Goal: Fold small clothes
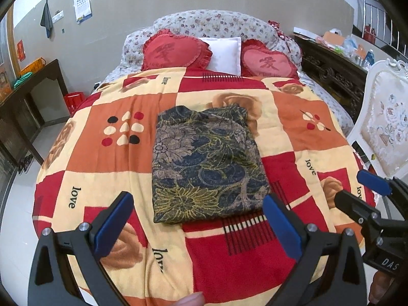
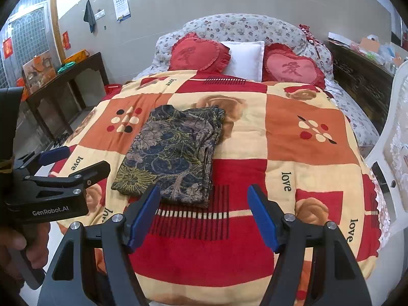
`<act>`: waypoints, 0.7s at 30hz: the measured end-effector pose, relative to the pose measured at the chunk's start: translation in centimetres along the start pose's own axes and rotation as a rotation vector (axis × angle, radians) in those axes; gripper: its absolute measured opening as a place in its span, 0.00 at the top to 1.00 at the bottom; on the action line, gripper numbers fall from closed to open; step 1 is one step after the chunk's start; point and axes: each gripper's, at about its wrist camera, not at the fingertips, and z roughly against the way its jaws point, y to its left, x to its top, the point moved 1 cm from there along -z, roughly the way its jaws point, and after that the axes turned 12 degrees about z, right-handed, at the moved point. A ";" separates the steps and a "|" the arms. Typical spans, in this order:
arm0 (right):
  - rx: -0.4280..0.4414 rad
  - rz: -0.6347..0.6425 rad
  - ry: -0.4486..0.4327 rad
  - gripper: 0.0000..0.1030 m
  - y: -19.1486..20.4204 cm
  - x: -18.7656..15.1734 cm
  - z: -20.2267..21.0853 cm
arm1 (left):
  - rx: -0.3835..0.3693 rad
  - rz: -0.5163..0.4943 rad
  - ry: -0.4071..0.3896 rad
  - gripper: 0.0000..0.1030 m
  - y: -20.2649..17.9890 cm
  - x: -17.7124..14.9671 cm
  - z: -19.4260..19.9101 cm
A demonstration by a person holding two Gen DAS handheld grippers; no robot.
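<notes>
A dark floral garment [image 1: 206, 165] lies folded into a neat rectangle on the red, orange and cream quilt [image 1: 107, 127] of the bed. It also shows in the right wrist view [image 2: 173, 153]. My left gripper [image 1: 197, 214] is open and empty, held above the quilt just in front of the garment's near edge. My right gripper [image 2: 204, 209] is open and empty, above the quilt to the right of the garment's near corner. Each gripper shows in the other's view: the right gripper [image 1: 357, 186] at the right edge, the left gripper [image 2: 76, 160] at the left edge.
Two red heart cushions [image 1: 176, 51] and a white pillow [image 1: 227, 53] lie at the bed's head. A dark wooden table [image 1: 30, 86] stands to the left. A white upholstered chair [image 1: 382, 122] and a dark carved cabinet [image 1: 331, 71] stand to the right.
</notes>
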 end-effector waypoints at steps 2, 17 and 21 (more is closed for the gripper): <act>0.003 0.000 0.004 0.30 -0.1 0.0 -0.2 | 0.007 -0.005 -0.002 0.00 0.0 -0.1 -0.2; 0.013 0.021 0.034 0.30 0.2 -0.1 -1.1 | 0.006 0.014 0.032 0.00 0.1 -0.4 -1.7; 0.011 0.033 0.038 0.30 0.5 0.1 -1.1 | 0.005 0.021 0.036 0.00 0.2 -0.3 -2.0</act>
